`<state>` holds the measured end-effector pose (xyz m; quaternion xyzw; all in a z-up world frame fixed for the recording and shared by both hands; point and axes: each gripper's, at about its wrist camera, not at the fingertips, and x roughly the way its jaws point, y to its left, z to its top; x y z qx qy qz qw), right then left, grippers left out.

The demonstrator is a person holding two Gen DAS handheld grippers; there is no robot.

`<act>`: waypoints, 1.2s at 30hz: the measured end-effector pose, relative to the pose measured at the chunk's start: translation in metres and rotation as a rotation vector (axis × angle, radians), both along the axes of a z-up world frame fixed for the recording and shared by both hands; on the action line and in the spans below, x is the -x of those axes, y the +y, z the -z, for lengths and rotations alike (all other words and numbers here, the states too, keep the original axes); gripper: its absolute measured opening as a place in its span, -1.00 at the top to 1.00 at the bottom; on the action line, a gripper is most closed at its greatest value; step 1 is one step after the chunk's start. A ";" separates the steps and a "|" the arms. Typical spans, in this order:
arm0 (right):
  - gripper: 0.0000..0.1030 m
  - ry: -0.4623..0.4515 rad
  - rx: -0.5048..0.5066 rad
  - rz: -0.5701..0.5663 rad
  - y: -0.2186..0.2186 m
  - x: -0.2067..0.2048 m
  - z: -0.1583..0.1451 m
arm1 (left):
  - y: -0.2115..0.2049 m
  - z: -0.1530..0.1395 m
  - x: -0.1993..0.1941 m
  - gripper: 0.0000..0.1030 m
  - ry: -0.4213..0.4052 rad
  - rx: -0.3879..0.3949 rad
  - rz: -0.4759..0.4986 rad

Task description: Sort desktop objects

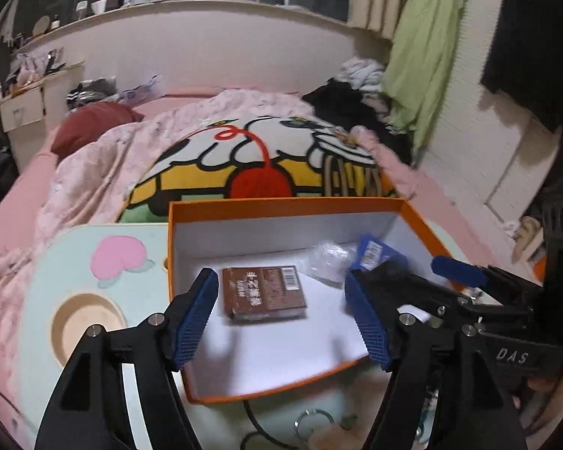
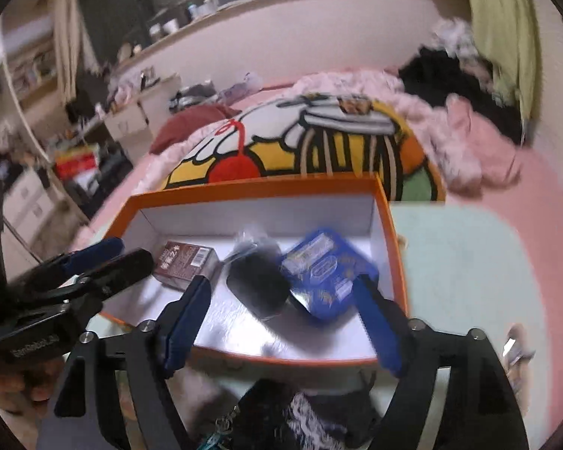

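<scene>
An orange box (image 1: 281, 204) with a white inside stands on a pale green bed tray (image 1: 41, 292). In it lie a brown card box (image 1: 264, 290), a clear plastic bag (image 1: 328, 258) and a blue packet (image 1: 371, 253). My left gripper (image 1: 283, 318) is open and empty, over the box's near part. In the right wrist view the box (image 2: 251, 185) holds the brown card box (image 2: 185, 262), a blurred black object (image 2: 257, 281) and the blue packet (image 2: 326, 273). My right gripper (image 2: 285, 322) is open and empty above the near rim.
The tray has a round cup recess (image 1: 80, 322) and a pink peach print (image 1: 118, 257). A metal ring and a cable (image 1: 313, 422) lie in front of the box. Dark items with keys (image 2: 281, 416) lie below my right gripper. A bed with a cartoon blanket (image 1: 251, 157) lies behind.
</scene>
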<state>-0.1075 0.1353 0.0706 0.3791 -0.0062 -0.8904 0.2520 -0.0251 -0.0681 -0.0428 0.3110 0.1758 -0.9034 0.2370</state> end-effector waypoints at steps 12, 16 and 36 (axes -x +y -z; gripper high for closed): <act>-0.54 0.043 -0.044 -0.006 0.003 -0.032 0.001 | 0.024 0.000 -0.017 -0.38 0.008 0.104 0.000; -0.68 0.113 0.045 0.021 0.023 -0.069 -0.018 | 0.044 -0.018 -0.050 -0.43 0.088 0.102 0.016; -1.00 -0.014 -0.192 -0.033 0.042 -0.135 0.069 | 0.116 0.062 -0.082 -0.93 -0.199 0.186 0.043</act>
